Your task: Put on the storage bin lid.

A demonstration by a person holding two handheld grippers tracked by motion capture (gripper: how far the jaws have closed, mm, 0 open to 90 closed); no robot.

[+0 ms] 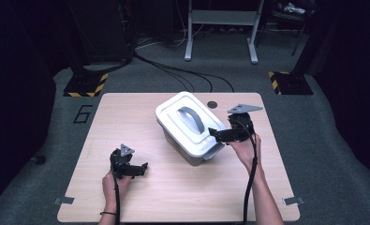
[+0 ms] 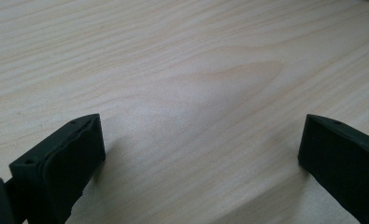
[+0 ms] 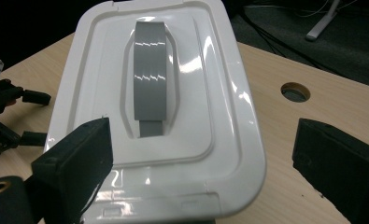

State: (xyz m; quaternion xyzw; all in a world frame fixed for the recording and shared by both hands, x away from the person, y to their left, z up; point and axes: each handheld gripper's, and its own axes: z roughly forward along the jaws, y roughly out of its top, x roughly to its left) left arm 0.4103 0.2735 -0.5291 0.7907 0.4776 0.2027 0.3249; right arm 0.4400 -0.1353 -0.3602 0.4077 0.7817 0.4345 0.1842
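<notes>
A white lidded storage box (image 1: 185, 127) with a grey handle (image 1: 192, 117) stands right of the middle of the wooden table (image 1: 126, 112). My right gripper (image 1: 218, 135) is at the box's near right end, open. In the right gripper view its jaws (image 3: 203, 154) stand wide. One jaw hangs over the lid (image 3: 210, 116) edge and the other is off to the side over the table, with nothing pressed between them. The grey handle (image 3: 149, 79) lies flat in the lid's recess. My left gripper (image 1: 138, 169) rests low at the table's near left, open (image 2: 201, 140) over bare wood.
A round cable hole (image 1: 212, 104) in the tabletop lies just behind the box, also seen beside the lid (image 3: 295, 91). Beyond the table, black cables (image 1: 182, 75) run across the grey floor between striped stand bases (image 1: 84, 85) and a metal frame (image 1: 220, 28).
</notes>
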